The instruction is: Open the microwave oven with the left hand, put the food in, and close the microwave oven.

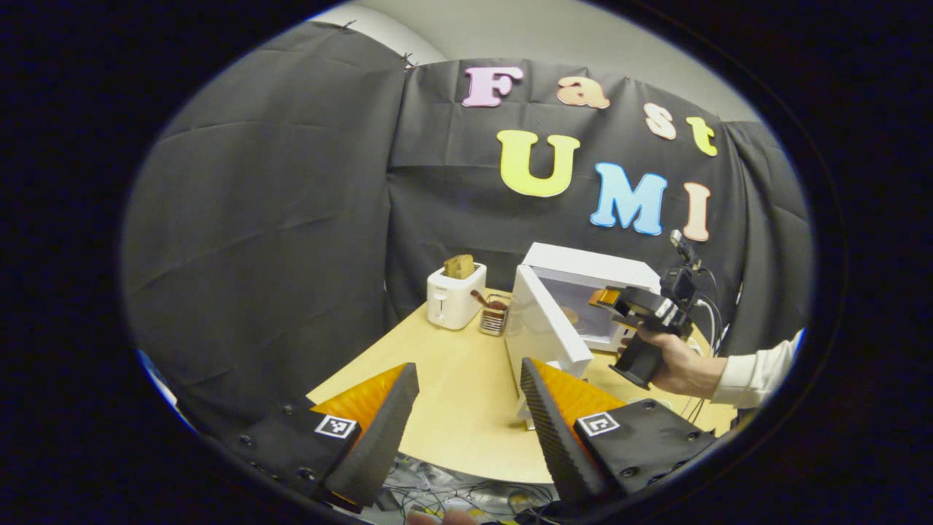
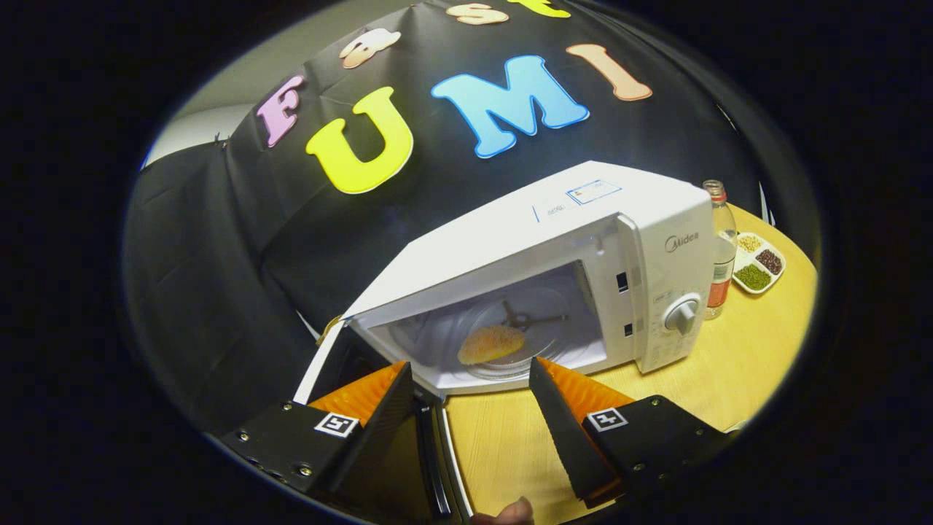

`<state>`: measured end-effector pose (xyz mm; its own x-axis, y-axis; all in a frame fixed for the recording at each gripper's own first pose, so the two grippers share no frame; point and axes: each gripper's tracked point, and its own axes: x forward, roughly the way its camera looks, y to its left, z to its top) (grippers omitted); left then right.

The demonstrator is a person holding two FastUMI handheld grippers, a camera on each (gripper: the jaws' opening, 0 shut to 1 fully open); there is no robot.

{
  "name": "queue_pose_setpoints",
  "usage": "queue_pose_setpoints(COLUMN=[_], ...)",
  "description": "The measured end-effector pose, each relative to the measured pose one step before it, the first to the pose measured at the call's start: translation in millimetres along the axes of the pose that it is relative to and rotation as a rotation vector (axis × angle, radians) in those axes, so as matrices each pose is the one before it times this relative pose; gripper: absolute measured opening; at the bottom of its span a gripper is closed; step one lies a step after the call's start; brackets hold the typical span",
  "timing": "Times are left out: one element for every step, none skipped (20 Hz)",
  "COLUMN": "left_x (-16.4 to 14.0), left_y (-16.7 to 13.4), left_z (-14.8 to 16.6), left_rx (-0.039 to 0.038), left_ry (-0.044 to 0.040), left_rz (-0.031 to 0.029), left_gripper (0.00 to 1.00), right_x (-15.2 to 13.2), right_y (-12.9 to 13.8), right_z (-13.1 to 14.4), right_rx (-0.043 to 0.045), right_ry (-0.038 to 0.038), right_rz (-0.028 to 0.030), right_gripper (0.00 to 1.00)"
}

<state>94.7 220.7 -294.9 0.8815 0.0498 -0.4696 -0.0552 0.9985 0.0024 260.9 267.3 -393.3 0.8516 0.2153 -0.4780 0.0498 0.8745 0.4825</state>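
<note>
- In the left gripper view, our left gripper (image 1: 466, 408) hangs released, its fingers spread wide with nothing between them, above the near edge of the wooden table (image 1: 452, 394).
- Far across that table we see the white microwave oven (image 1: 583, 292) with its door (image 1: 543, 328) swung open toward us.
- To the left of the microwave stand a small metal rack (image 1: 494, 315) and a white toaster (image 1: 455, 295) with a slice of bread (image 1: 459, 266) sticking up from its slot.
- The right gripper (image 1: 609, 297) shows there too, held by a hand (image 1: 681, 364) in a white sleeve, at the oven's open mouth.
- In the right gripper view, that right gripper (image 2: 470, 415) is also released, fingers apart and empty, just near the open cavity.
- The food, a bun (image 2: 491, 344), lies on the glass turntable (image 2: 532, 328) inside the oven, apart from both fingers.
- Right of the oven we see the control dial (image 2: 682, 313), a bottle (image 2: 720, 248) and a divided dish of beans (image 2: 758, 262).
</note>
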Motion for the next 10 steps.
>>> queue_pose_setpoints(left_x=[5.87, 5.86, 7.17, 8.16, 7.48, 6.29, 5.95, 4.78, 5.16, 4.41], left_y=[-0.85, -1.47, -2.67, -1.89, -0.94, -2.27, -3.84, -2.99, -3.08, -1.15], left_z=[-1.26, -2.31, -3.81, -3.98, -6.23, -1.5, -0.27, 0.54, -1.05, -0.79], left_rx=[-0.00356, 0.00022, 0.00591, 0.01101, 0.01147, 0.00733, -0.00076, -0.00672, -0.00948, -0.00976], left_ry=[-0.00519, -0.00044, -0.00163, 0.0062, 0.00864, 0.00561, 0.00096, -0.0012, 0.0018, 0.00222], left_rz=[-0.02661, -0.02769, -0.02579, -0.02161, -0.01702, -0.01523, -0.01646, -0.01062, -0.0039, 0.0016], left_gripper=[0.94, 0.94, 0.94, 0.94, 0.94, 0.94, 0.94, 0.94, 0.94, 0.94], right_x=[-15.12, -15.97, -16.09, -15.82, -14.09, -12.75, -13.12, -13.45, -14.13, -14.71], right_y=[-0.5, -0.01, 0.08, -0.61, -0.94, -1.99, -0.78, -0.13, -1.25, -0.88], right_z=[0.47, -0.38, 1.97, 2.28, 2.2, -1.2, -0.38, -1.6, 1.47, 0.02], right_rx=[-0.02412, -0.01313, -0.00961, -0.01669, -0.02295, -0.01875, -0.00842, -0.00392, -0.00233, -0.00344], right_ry=[0.00871, 0.01066, 0.00115, -0.00447, 0.00036, 0.01096, 0.01375, 0.01623, 0.01349, 0.00258], right_rz=[-0.00109, 0.00434, 0.00808, 0.005, 0.00664, 0.00676, 0.01153, 0.01065, 0.00928, 0.00675], right_gripper=[0.98, 0.98, 0.98, 0.98, 0.98, 0.98, 0.98, 0.98, 0.98, 0.98])
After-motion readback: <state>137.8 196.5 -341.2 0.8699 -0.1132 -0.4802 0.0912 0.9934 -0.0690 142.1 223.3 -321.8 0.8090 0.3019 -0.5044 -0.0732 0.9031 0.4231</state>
